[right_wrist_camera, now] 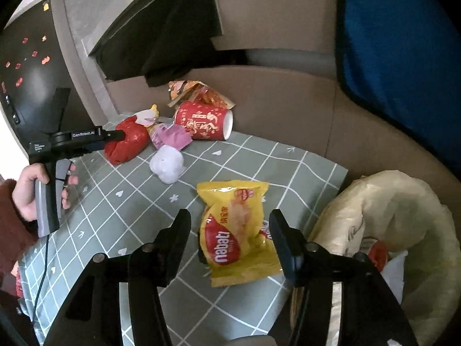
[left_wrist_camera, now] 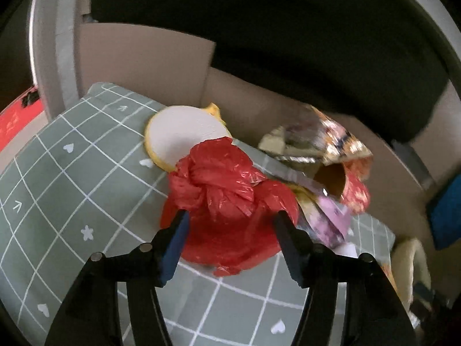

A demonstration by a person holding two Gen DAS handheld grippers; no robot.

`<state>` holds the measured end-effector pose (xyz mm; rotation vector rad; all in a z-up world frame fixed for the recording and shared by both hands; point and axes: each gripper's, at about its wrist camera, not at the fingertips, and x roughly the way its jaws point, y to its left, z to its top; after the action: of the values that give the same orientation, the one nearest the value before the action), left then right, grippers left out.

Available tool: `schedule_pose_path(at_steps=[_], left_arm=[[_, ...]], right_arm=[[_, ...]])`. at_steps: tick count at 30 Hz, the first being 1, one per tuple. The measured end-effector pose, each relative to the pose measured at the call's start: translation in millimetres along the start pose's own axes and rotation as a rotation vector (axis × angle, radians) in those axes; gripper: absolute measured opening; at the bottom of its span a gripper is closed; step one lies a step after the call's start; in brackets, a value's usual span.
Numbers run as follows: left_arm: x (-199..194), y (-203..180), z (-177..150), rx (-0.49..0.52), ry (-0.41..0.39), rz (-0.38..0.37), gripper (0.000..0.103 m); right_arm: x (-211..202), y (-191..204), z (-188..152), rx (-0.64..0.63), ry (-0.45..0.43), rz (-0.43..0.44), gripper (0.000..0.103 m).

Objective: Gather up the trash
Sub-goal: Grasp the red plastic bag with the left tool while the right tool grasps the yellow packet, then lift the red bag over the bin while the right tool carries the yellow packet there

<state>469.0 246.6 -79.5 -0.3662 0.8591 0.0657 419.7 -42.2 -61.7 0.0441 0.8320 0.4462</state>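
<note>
Left wrist view: gripper [left_wrist_camera: 229,225] is spread wide, one finger on each side of the red bag [left_wrist_camera: 227,201]. Pads look right at its sides, but I can't tell if they actually press it.
Red bag: knotted plastic, sitting on the green grid cloth [left_wrist_camera: 72,178] with little hearts, stars and arrows printed on it.
Behind it: a round white lid [left_wrist_camera: 181,135] with a yellow rim, lying flat on the cloth and touching the bag.
To the right: a red cup [left_wrist_camera: 345,178] on its side, mouth toward the camera, plus a purple wrapper [left_wrist_camera: 334,216] just beside the bag. All too blurry to read.

Right wrist view: gripper [right_wrist_camera: 230,225] is wide open, nothing in it, hanging over the yellow packet [right_wrist_camera: 236,230].
Yellow packet: reads "nabati" in white on a red oval, upside down from here. Flat on the cloth [right_wrist_camera: 259,158], between the fingers but not touched.
Bin bag [right_wrist_camera: 403,207]: pale, open, at the table's right edge, with some red and white bits inside.
Far pile: red bag [right_wrist_camera: 126,141], purple wrapper [right_wrist_camera: 170,135], white wad [right_wrist_camera: 167,164], red cup [right_wrist_camera: 201,121] with gold Chinese characters, and an orange packet [right_wrist_camera: 196,92] behind it.
Other tool: left gripper [right_wrist_camera: 121,137], its body marked "GenRobot.AI", tip at the red bag, held by a hand [right_wrist_camera: 31,193] in a dark red sleeve [right_wrist_camera: 11,225].
</note>
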Motion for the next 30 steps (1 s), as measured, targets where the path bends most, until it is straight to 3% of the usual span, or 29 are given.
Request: schedule_pose_path(at_steps=[2,6,9,11,14,24,27,30], left_arm=[[6.0,4.7,5.0,-0.041,-0.003,0.013,0.064],[25.9,17.3,14.6,-0.166,0.064,-0.038,0.066],[28.0,18.1,18.9,-0.186,0.077,-0.040,0.063],[24.5,11.2,17.3,-0.143,0.073,-0.041,0.050],[9.5,-5.3,9.6,-0.032,0.072,-0.016,0.040],[-75.8,-59.7,-66.0,0.275,0.138,-0.155,0.035],[-94.2,-67.9,-75.5,0.293,0.137,-0.195,0.035],[-103.3,-71.7,-74.6,0.310,0.121,-0.199,0.034]], right_arm=[[1.9,1.2,-1.0,0.003,0.001,0.007,0.054],[2.7,3.4,-5.4,0.002,0.008,0.019,0.054],[2.1,3.5,-9.3,-0.007,0.013,0.018,0.054],[2.8,3.3,-10.7,-0.008,0.020,0.018,0.054],[3.7,3.7,-12.0,-0.011,0.027,0.014,0.054],[23.6,6.0,-5.5,-0.032,0.075,-0.056,0.054],[35.6,-1.5,-1.1,-0.024,0.077,-0.080,0.054],[50.0,-9.1,1.7,0.020,0.116,-0.034,0.054]])
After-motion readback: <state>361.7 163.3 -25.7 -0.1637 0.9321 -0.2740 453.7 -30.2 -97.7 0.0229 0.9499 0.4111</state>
